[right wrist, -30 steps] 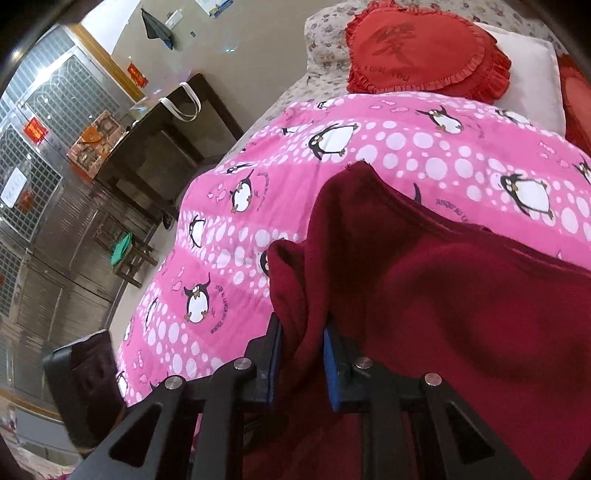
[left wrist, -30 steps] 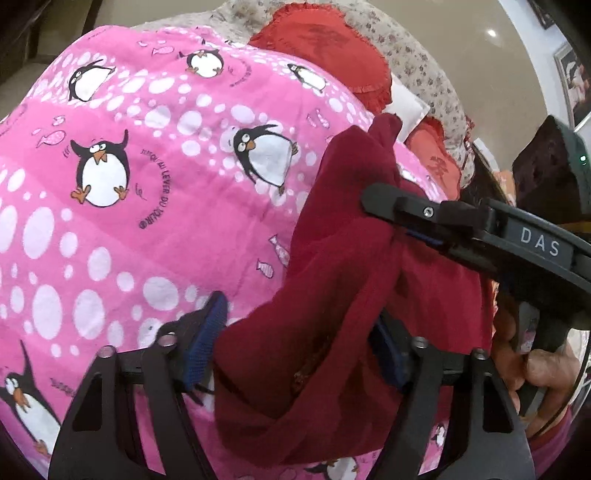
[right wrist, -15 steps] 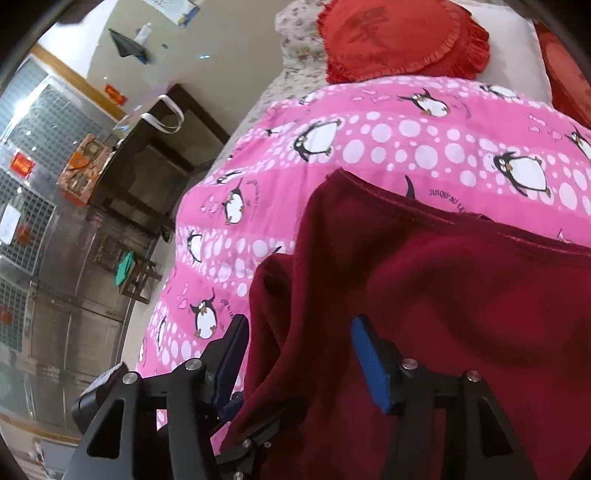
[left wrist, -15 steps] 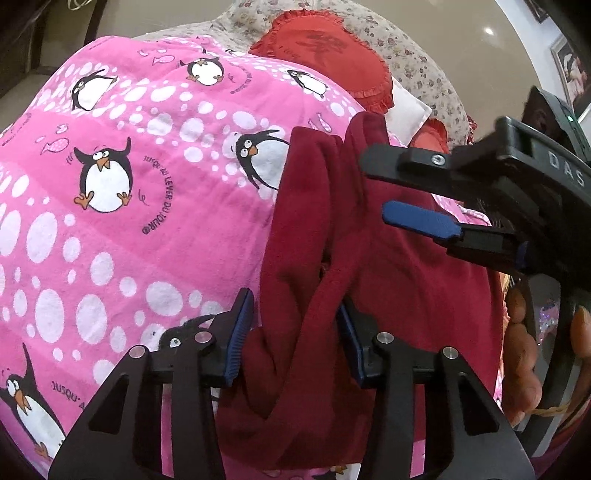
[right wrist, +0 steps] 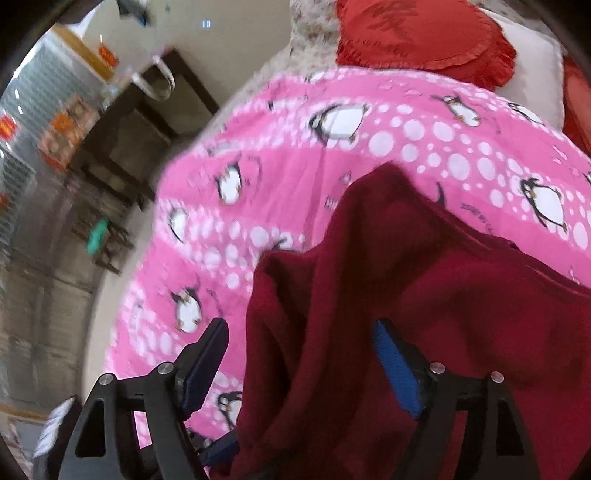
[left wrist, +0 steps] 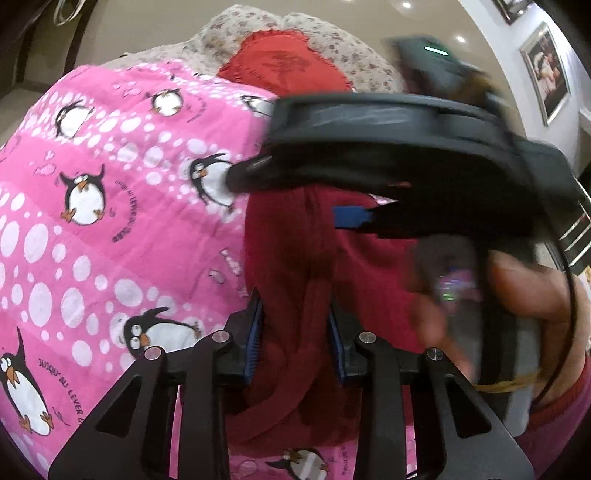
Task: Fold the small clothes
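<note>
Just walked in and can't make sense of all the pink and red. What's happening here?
A person is folding a dark red garment on a bed covered by a pink penguin blanket. The left hand-held gripper is clamped on a bunched part of the cloth. The right hand-held gripper is open, with the cloth draped loosely between its fingers. A red cushion sits at the head.

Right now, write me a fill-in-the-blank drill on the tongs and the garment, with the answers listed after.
1. The left tongs are shut on the ____ garment.
2. The right tongs stand ____, with the garment loose between their fingers.
3. The pink blanket under the garment is printed with ____.
4. The round cushion at the head of the bed is ____.

Answers: maroon; open; penguins; red
</note>
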The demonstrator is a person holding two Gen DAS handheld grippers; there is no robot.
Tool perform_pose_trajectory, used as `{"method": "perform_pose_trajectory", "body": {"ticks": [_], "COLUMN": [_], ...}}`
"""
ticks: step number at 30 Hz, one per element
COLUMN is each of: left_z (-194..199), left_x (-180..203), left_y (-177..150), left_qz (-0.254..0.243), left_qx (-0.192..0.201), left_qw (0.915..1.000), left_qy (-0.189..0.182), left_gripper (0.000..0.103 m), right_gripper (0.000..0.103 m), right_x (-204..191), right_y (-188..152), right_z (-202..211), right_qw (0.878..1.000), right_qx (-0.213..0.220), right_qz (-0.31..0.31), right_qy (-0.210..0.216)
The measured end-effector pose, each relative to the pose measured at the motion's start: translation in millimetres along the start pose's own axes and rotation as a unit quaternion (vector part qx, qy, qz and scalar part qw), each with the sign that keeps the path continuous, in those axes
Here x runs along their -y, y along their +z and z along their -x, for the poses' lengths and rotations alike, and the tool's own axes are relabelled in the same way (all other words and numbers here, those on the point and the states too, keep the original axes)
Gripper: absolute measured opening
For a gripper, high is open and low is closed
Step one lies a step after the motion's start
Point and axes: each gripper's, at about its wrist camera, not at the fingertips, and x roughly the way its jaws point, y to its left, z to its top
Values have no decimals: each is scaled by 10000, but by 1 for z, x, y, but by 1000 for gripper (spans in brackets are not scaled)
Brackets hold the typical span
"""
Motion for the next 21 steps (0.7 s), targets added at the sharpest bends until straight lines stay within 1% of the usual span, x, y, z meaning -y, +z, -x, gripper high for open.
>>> {"method": "perform_pose_trajectory", "body": {"ticks": [2, 3, 4, 5, 6, 7, 8, 9, 11, 12, 17, 19, 20, 21], "left_z": [1, 1, 2, 3, 6, 9, 11, 14, 18, 17, 2, -3, -5, -7], "left_x": [4, 4, 3, 2, -1, -5, -8, -12, -19, -19, -10, -5, -4, -3], "left_y": [0, 0, -1, -1, -2, -2, -3, -5, -8, -8, -11, -11, -11, -11], "left_qz": [-110, -148, -162, -166, -166, -170, -154, -96, 54, 58, -207, -316, -338, -330], "left_qx": [8, -8, -24, -17, 15, 41, 53, 84, 150, 116, -70, -47, -78, -180], "left_qw": [9999, 9998, 9998, 9997, 9995, 9993, 9992, 9990, 9990, 9991, 9981, 9976, 9976, 9976], "left_qy": [113, 138, 146, 193, 283, 341, 376, 432, 406, 411, 582, 609, 596, 579], "left_gripper": [27, 27, 27, 27, 34, 41, 59, 71, 73, 74, 75, 75, 75, 66], "right_gripper": [78, 76, 72, 58, 45, 41, 35, 29, 28, 27, 27, 27, 27, 27], "right_x": [-6, -6, -6, -4, -2, 3, 10, 14, 18, 20, 23, 25, 26, 27], "right_y": [1, 1, 1, 1, 0, 0, -1, -2, -5, -6, -11, -14, -15, -16], "right_z": [-12, -15, -16, -16, -14, -12, -9, -7, -3, -2, 3, 7, 9, 11], "right_qw": [9993, 9988, 9983, 9981, 9978, 9979, 9986, 9989, 9990, 9992, 9994, 9994, 9994, 9993], "right_qx": [-184, -201, -185, -100, -27, 26, 69, 104, 168, 188, 235, 256, 272, 293], "right_qz": [155, 214, 275, 342, 365, 357, 316, 300, 301, 274, 232, 234, 227, 211], "right_qy": [-278, -385, -475, -509, -548, -548, -419, -332, -278, -212, -64, -12, 25, 58]}}
